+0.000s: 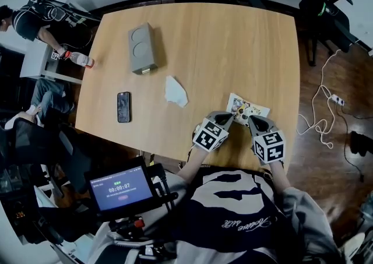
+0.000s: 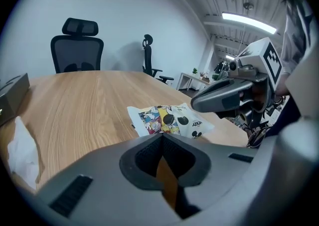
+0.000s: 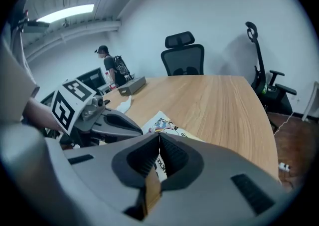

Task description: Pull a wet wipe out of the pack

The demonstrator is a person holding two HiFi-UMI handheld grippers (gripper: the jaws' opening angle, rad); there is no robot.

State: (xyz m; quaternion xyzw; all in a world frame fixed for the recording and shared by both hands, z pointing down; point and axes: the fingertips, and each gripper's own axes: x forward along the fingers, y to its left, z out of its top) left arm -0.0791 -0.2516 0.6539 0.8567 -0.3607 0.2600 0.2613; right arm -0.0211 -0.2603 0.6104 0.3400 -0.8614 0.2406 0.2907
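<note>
Wipe pack (image 1: 249,107); fingers (image 3: 175,156) together, empty

We see a table (image 1: 233,47) of pale wood, smooth, with fine straight grain and a soft satin sheen. The wipe pack (image 2: 169,120) is thin printed plastic film, glossy and slightly creased. The loose white wipe (image 1: 175,92) looks soft, crumpled and matt. The left gripper (image 2: 162,135) and right gripper (image 3: 159,135) have matt grey plastic shells; their pads (image 2: 148,157) are black, ribbed and rubbery. The phone (image 1: 123,107) has a glossy black face.
</note>
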